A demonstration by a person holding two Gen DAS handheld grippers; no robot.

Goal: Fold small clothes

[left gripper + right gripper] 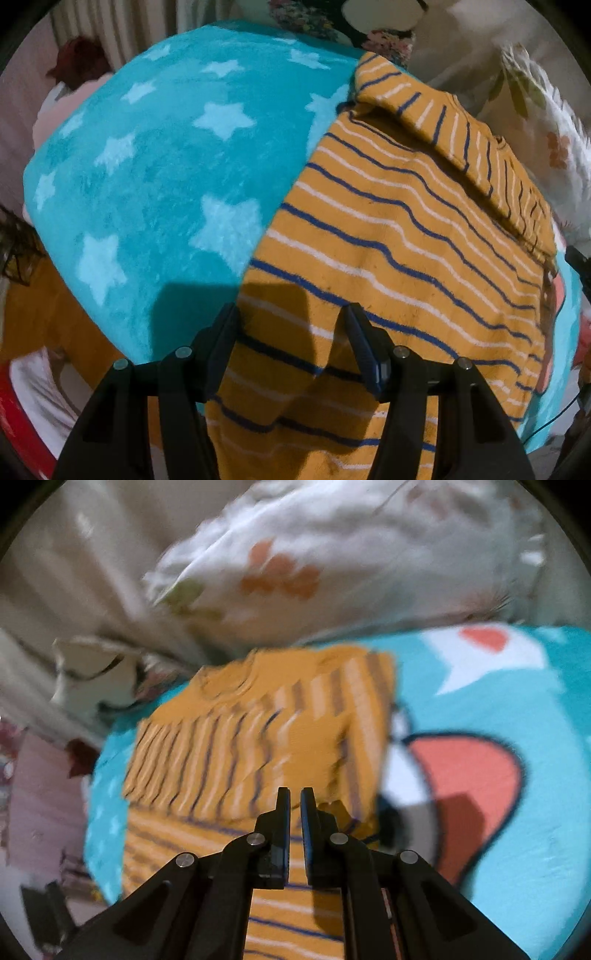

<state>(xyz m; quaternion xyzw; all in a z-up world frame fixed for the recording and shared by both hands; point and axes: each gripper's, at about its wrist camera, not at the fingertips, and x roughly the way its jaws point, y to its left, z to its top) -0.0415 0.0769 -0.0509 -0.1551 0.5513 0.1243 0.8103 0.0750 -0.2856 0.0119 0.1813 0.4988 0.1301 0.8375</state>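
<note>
A small orange garment with blue and white stripes [388,240] lies on a teal blanket with pale stars [155,166]. Its far part is folded over along the right side [461,147]. My left gripper [291,314] is open just above the garment's near edge, holding nothing. In the right wrist view the same garment [258,738] lies ahead with a folded layer on top. My right gripper [293,797] has its jaws nearly together with a thin gap, above the garment; no cloth shows between them. The right view is blurred.
A white pillow with orange and green flowers [314,572] lies behind the garment. The blanket shows a cartoon print in red and white [472,775] to the right. A red and white item [33,398] and orange floor sit at the lower left.
</note>
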